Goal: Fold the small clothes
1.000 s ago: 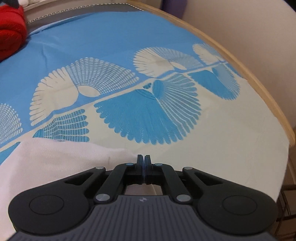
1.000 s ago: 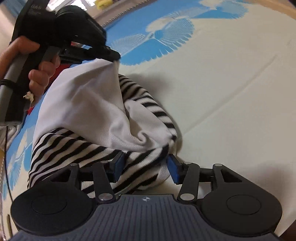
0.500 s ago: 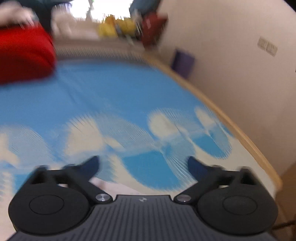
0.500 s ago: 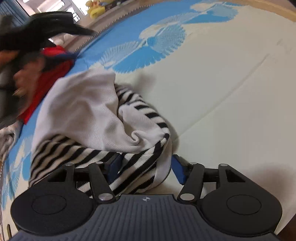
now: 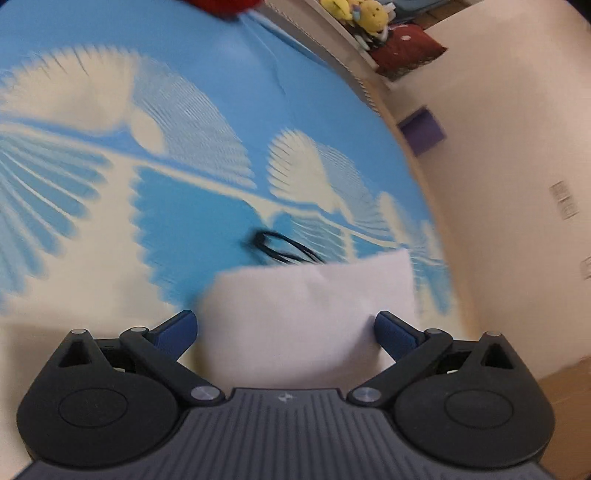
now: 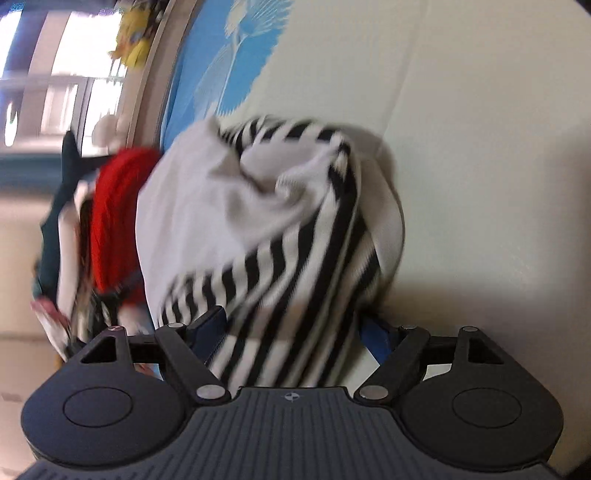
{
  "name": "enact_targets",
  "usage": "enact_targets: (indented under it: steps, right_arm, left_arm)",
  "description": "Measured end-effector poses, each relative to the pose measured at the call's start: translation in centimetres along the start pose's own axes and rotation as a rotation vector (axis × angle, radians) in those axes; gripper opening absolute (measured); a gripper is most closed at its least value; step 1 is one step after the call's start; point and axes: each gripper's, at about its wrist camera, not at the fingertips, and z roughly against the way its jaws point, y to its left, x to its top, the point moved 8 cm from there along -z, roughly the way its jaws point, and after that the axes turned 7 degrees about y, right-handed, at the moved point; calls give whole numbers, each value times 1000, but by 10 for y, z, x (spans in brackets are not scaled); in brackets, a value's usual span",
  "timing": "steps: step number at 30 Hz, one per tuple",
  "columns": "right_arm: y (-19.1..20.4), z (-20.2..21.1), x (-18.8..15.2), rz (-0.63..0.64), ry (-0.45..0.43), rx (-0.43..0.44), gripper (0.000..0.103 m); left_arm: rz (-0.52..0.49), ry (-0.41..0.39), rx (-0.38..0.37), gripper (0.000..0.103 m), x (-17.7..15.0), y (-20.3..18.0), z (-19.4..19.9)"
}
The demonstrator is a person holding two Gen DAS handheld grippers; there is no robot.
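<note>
In the left wrist view my left gripper is open, its blue pads wide apart, above a flat white folded cloth that lies on the blue and cream bed sheet. In the right wrist view my right gripper is partly open around a bunched black-and-white striped garment with a white inner side. The cloth fills the gap between the pads; whether they pinch it I cannot tell. The view is tilted and blurred.
A thin black cord or hair tie lies on the sheet just beyond the white cloth. A red garment and a pile of other clothes lie to the left. Plush toys sit on a ledge by the wall.
My left gripper let go of the white cloth, opened wide and swung over to a flat white cloth. My right gripper rolled sideways with the striped garment still between its pads.
</note>
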Motion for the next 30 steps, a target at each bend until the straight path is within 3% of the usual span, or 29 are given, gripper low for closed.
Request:
enact_targets:
  steps: [1,2,3,4,5,8,11,16,21,26,28,30]
  right_arm:
    - [0,-1,5,-23,-11,15,81]
    - [0,-3,10,-34,-15,22,71]
    - [1,-5,11,-21,-15,8,61]
    - [3,-7,13,16,-23,-29,44]
    - [5,-9,16,62,-21,-66,39]
    - [24,-19,32,216,-8,-179,32]
    - [69,-43,63,482,-10,-295,30]
    - [159,-127,119,826,25,-371,28]
    - [244,-231,121,1030,59,-369,28]
    - [289,-302,106,1109,108,-334,28]
    - [293,-316,105,1107,110,-326,31]
    - [286,-307,119,1043,92,-334,39]
  left_arm:
    - [0,-11,-4,101,0,-4,-7]
    - [-28,-42,15,89,1,-10,-10]
    - [-72,-58,23,63,0,-16,-14]
    - [-108,-57,30,54,1,-20,-15]
    - [-127,-62,37,45,2,-23,-14]
    - [-192,-96,84,32,7,-20,4]
    - [-157,-129,102,18,12,9,37]
    - [-135,-163,146,14,8,50,83]
    - [-90,-245,176,11,15,77,124]
    - [-43,-289,182,12,24,107,153]
    - [-23,-309,166,13,27,114,160]
    - [-10,-345,203,13,32,119,164]
